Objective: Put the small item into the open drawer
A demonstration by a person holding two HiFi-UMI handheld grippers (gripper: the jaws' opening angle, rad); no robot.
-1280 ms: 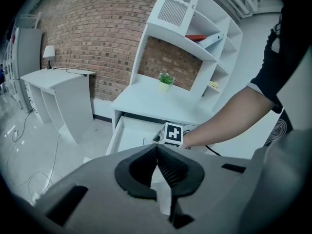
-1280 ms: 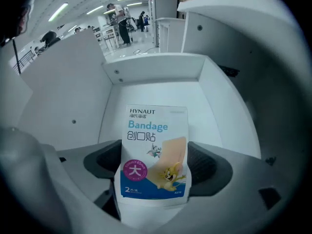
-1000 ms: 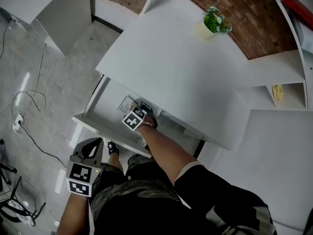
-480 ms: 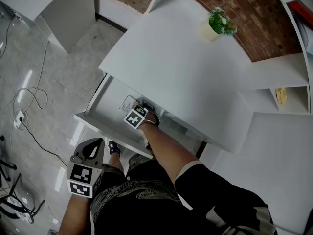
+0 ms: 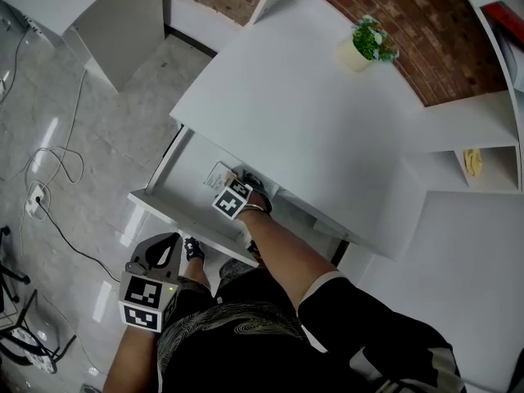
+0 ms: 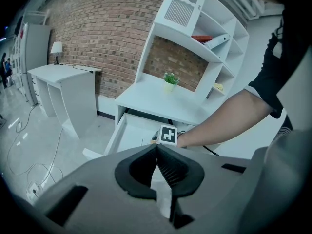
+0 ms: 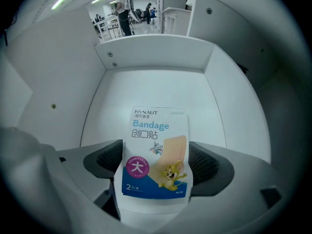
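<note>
The small item is a flat bandage packet (image 7: 156, 155), white and blue with a cartoon print. My right gripper (image 7: 156, 146) is shut on it, one pad against each long edge, and holds it inside the open white drawer (image 7: 156, 52), just above the drawer floor. In the head view the right gripper (image 5: 234, 182) reaches into the drawer (image 5: 176, 215) under the desk top, with the packet (image 5: 219, 173) showing past it. My left gripper (image 5: 164, 242) hangs low outside the drawer, beside the person's leg. In its own view the left gripper (image 6: 157, 147) is shut with nothing in it.
A white desk top (image 5: 311, 113) overhangs the drawer and carries a small potted plant (image 5: 367, 43). White shelves (image 5: 483, 150) stand to the right. A second white desk (image 5: 98, 15) is at the left, and cables (image 5: 49, 170) lie on the grey floor.
The head view has drifted slightly. Both grippers keep about the same places relative to the drawer, with the packet still held.
</note>
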